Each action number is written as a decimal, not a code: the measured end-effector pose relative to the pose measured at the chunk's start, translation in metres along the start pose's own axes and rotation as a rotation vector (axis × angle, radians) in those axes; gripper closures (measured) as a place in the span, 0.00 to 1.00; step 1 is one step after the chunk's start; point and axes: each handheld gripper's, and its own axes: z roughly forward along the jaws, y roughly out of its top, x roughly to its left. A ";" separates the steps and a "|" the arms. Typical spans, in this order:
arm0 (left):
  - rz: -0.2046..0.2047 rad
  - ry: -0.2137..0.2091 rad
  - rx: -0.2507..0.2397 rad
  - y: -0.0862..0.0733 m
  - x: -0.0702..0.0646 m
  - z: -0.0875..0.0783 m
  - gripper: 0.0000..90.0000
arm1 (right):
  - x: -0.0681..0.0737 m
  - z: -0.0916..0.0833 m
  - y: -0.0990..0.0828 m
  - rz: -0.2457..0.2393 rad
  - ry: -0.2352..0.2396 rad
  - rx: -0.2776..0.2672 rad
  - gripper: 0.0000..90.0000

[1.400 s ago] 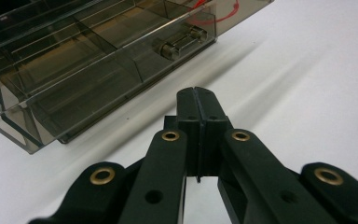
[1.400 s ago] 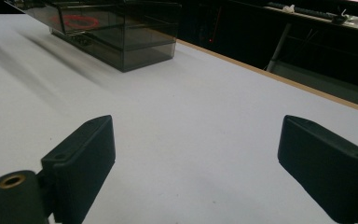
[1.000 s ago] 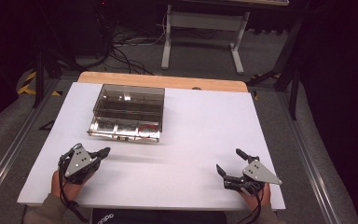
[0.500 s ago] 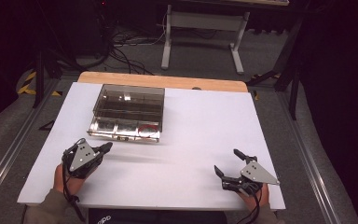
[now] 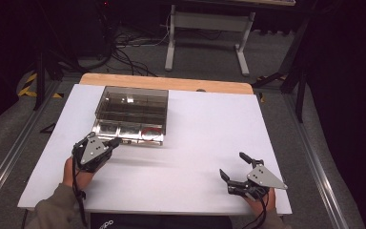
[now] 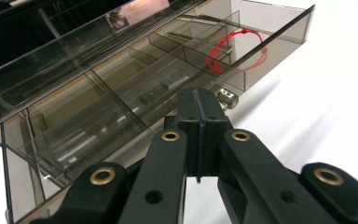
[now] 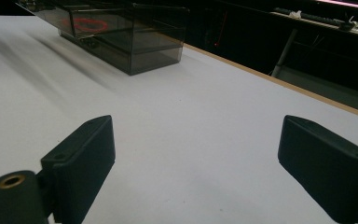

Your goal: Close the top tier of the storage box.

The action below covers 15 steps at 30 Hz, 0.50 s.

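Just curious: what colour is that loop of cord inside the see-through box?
Red; the cord loop shows best in the left gripper view.

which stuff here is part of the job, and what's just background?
In play:
- smoky plastic drawer box, drawer pulled out
- drawer knob, just past the left gripper, fingers shut
- red band in the drawer's end compartment

Background:
- right gripper, open, resting on bare table
- white stand and floor cables behind the table

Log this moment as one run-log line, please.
left gripper: shut, empty, at knob of smoky clear plastic drawer box | right gripper: open, empty, over white table | red cord loop: in drawer compartment
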 end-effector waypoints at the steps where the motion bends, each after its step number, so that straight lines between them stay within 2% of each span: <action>1: -0.001 0.001 0.000 0.000 0.000 0.001 1.00 | 0.000 0.000 0.000 -0.002 0.000 0.002 0.13; 15: 0.006 0.017 0.001 0.000 0.001 0.002 0.99 | 0.002 0.001 0.000 -0.015 0.008 0.009 0.13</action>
